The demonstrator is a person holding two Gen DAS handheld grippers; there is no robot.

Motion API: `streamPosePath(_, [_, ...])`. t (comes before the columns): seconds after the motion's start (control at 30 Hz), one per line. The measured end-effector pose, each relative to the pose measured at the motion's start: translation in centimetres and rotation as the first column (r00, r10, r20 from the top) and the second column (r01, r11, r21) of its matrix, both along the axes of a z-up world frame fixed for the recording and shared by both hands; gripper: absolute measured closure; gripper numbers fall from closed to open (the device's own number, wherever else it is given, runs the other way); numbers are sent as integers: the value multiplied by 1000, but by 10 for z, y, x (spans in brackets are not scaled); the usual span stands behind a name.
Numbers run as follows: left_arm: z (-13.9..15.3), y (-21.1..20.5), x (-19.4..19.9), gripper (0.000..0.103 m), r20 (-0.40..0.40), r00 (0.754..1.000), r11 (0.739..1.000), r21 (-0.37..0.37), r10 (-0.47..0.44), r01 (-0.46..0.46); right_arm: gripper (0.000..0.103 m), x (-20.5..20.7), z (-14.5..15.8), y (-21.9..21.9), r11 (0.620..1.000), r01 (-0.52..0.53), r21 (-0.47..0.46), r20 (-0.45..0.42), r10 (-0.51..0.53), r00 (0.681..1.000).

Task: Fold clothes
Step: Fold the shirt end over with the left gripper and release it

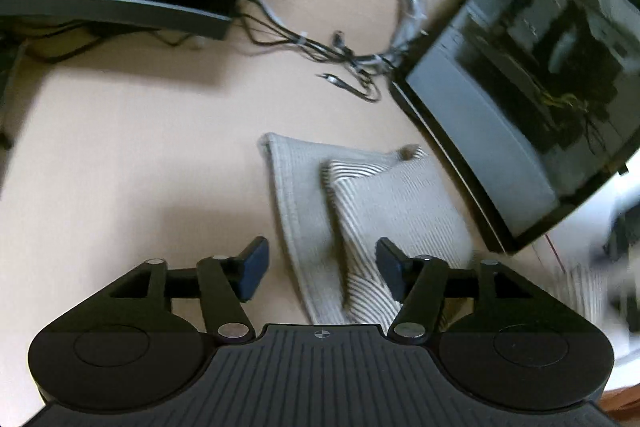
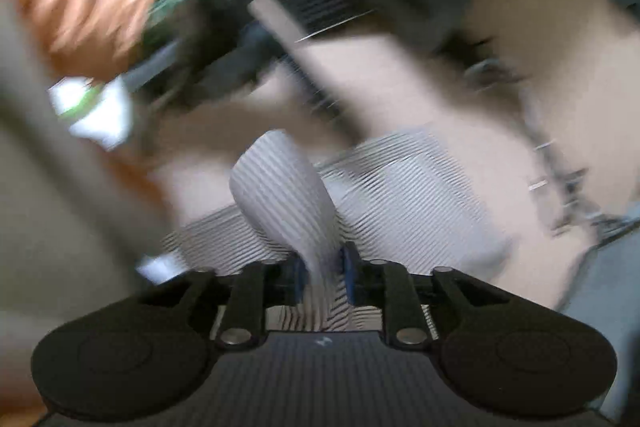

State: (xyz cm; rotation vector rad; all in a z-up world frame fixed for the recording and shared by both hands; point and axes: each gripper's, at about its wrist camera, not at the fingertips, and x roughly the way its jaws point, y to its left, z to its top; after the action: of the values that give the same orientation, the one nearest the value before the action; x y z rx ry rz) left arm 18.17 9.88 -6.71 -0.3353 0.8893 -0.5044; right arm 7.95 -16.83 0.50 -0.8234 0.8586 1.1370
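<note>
Left gripper [image 1: 322,269] is held spread above the beige table [image 1: 140,155], nothing pinched; the striped cloth [image 1: 380,203] is seen lying folded between and beyond its blue pads. Right gripper [image 2: 324,279] is pressed onto a raised fold of that cloth [image 2: 288,195]; the rest is spread flat on the table beyond it.

Ribbed, finely striped grey-white cloth garment [image 1: 376,203] looks soft and matt on the smooth, pale beige tabletop [image 1: 132,147]. Black monitor's glass screen [image 1: 532,95] shines glossy.
</note>
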Motion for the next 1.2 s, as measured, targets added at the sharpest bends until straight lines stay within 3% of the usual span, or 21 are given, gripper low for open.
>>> streamPosePath(0.1, [2,1,-6,26,-14,1000,1000,3,23,-23,80,5,14,-14,998,43,37,-2,-43,999])
streamPosePath(0.13, [4,0,-8,26,-15,1000,1000,4,20,-20,73,14,27,-18,992,90,88,9,-91,996])
streamPosePath(0.17, [5,-2,-10,26,-16,1000,1000,5,17,-17,59,22,40,-23,980,138,143,18,-142,990])
streamPosePath(0.23, [11,-9,-11,25,-6,1000,1000,-6,-14,14,48,34,65,-32,943,204,263,50,-225,973])
streamPosePath(0.33, [18,-24,-7,18,2,998,997,-39,-62,62,48,42,73,-34,906,241,346,77,-284,956])
streamPosePath(0.43, [17,-48,8,17,-20,994,994,-15,-104,104,48,39,50,-29,898,289,331,81,-333,940])
streamPosePath(0.57, [6,-74,27,17,-62,994,994,52,-89,92,48,32,-10,-27,886,379,265,92,-415,905])
streamPosePath(0.7, [-5,-93,40,19,-86,995,990,125,-58,69,48,16,-55,-38,842,482,244,58,-509,859])
streamPosePath(0.8, [-11,-105,45,26,-80,995,985,156,-62,74,45,6,-70,-53,775,569,277,-2,-591,807])
streamPosePath(0.83, [-10,-110,45,36,-68,996,982,172,-64,75,44,5,-74,-58,745,600,291,-19,-622,783])
streamPosePath(0.87, [-10,-114,45,38,-56,996,979,187,-66,75,44,4,-77,-64,715,629,304,-37,-652,758])
streamPosePath(1.0, [0,-119,48,81,7,998,975,212,-65,62,44,1,-83,-87,598,724,343,-82,-749,657])
streamPosePath(1.1, [19,-118,50,88,81,995,980,195,-63,46,44,0,-81,-99,559,751,352,-91,-778,621])
streamPosePath(1.2, [40,-117,54,92,179,982,979,204,-61,24,42,3,-82,-102,554,754,353,-84,-784,615])
